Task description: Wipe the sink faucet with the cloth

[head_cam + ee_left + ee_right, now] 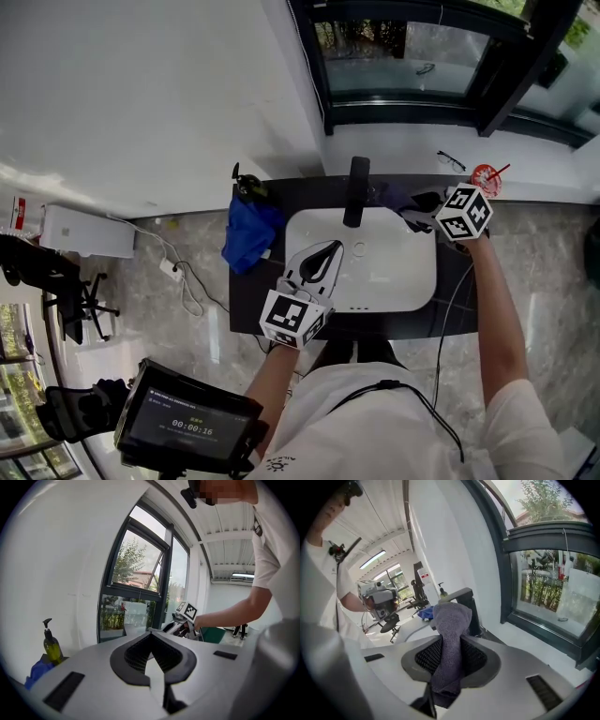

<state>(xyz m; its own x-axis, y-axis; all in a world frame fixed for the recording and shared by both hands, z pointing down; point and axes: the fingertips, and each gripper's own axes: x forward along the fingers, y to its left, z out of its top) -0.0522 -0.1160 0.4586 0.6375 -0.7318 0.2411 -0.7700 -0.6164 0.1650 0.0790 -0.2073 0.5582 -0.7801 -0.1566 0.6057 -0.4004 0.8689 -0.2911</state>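
The right gripper [419, 214] is clenched on a grey cloth [394, 197]. In its own view the cloth [451, 620] stands bunched between the two jaws, with its upper end rising above them and its lower end hanging below. The gripper sits over the back right of the bench [246, 300], just right of the black faucet [356, 192]. The cloth's free end is turned toward the faucet. In the right gripper view the faucet [472, 616] rises right behind the cloth; whether the two touch cannot be told.

The left gripper [335, 247] hangs over the front left part of the white sink [394, 267], well apart from the faucet. In its own view the left gripper [151, 637] has its jaws drawn together, tips meeting, with nothing between them.

A blue rag [251, 234] lies heaped on the bench left of the sink, with a soap bottle [51, 644] standing just behind it by the wall. On the sill behind the bench lie glasses [450, 159] and, near the right gripper's cube, a red cup [486, 175]. A screen [192, 422] shows at the lower left of the head view.
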